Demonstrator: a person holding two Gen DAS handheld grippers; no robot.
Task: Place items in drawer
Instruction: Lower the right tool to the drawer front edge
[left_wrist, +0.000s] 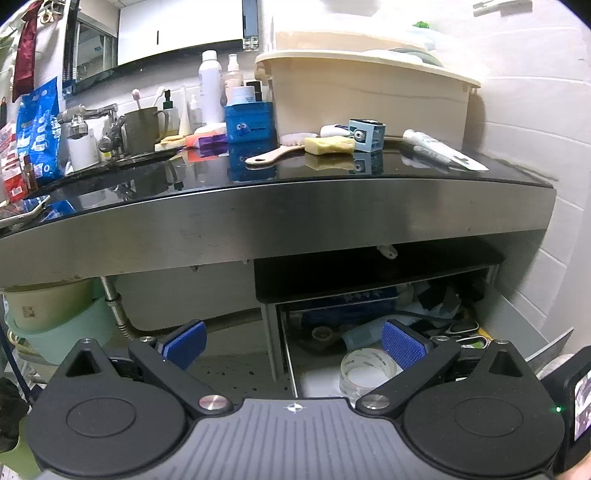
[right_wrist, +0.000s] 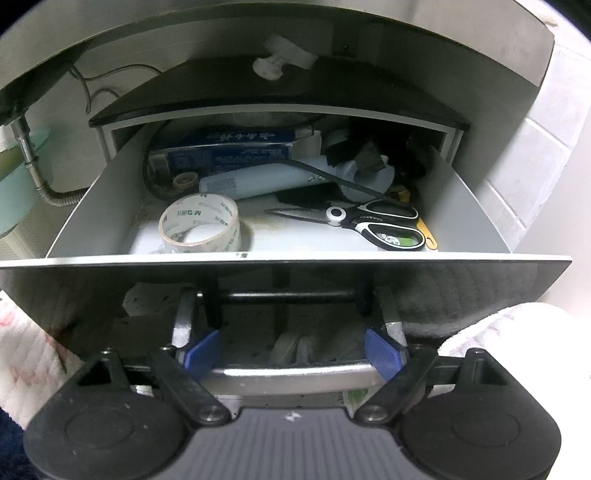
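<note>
A: So, biggest risk? Your right tongs (right_wrist: 291, 354) sit spread, empty, around the drawer (right_wrist: 480, 221) handle (right_wrist: 291, 380); nudge fwd and it shuts on the scissors (right_wrist: 369, 221) & tape (right_wrist: 199, 223).

B: Left tongs (left_wrist: 293, 345)?

A: Also spread, empty, low below the desk (left_wrist: 295, 206), aimed level. Sponge (left_wrist: 328, 144), brush (left_wrist: 275, 153), tube (left_wrist: 439, 147) wait up top, so reach carefully; the brush could slide off.

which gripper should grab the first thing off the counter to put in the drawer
Left, probably. The left gripper is open and faces the counter items such as the yellow sponge. The right gripper is open at the drawer handle, facing into the drawer.
</note>
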